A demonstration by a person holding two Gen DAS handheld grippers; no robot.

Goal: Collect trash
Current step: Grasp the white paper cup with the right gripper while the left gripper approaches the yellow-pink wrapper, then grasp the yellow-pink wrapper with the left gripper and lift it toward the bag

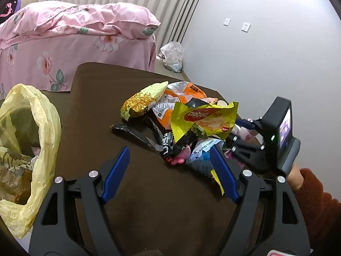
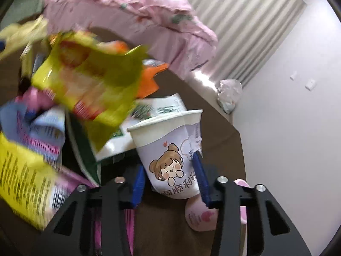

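Currently my right gripper clamps white cartoon-printed paper cup; left gripper wide open, empty, near yellow wafer wrapper.

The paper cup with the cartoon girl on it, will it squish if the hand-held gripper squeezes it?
Probably a little. The paper cup looks thin, and its side near the rim is already torn and creased, so a hard squeeze would likely dent it. It seems empty, so it should lift easily. The right hand-held gripper has a blue finger on each side of it.
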